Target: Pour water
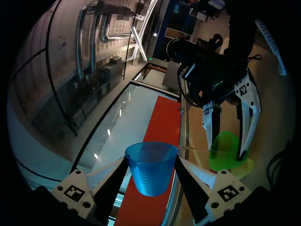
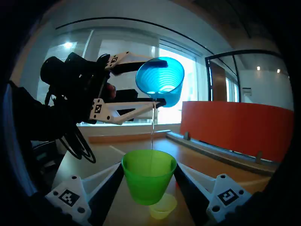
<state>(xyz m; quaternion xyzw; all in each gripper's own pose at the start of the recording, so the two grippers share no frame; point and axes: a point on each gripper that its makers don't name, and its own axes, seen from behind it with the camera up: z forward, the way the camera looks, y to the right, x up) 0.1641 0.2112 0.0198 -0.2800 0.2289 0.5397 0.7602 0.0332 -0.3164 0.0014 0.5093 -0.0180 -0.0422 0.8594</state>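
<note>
Clearly the pour is under way: the left gripper (image 2: 153,81) has its fingers closed narrow on the blue cup (image 2: 161,79), one on each side. It holds the cup high and tipped, and a thin stream of water (image 2: 152,128) falls from the lower lip. Below, the right gripper (image 2: 148,165) clamps the green cup (image 2: 148,182) upright between its fingers, just above the worktop (image 2: 210,160), and the stream lands inside the rim, near the middle. A small yellow cup (image 2: 162,206) sits under the green one, slightly to its right and nearer; whether they touch I cannot tell. To do this step well, I judge the tilt should grow slowly, so the stream remains thin and does not run back along the blue wall. The green cup should be held level, directly beneath the lip. The drop is long, so a sideways drift of either hand could send water onto the worktop. Bringing the blue cup nearer the green rim would cut splashing. How full the green cup is cannot be told.
</note>
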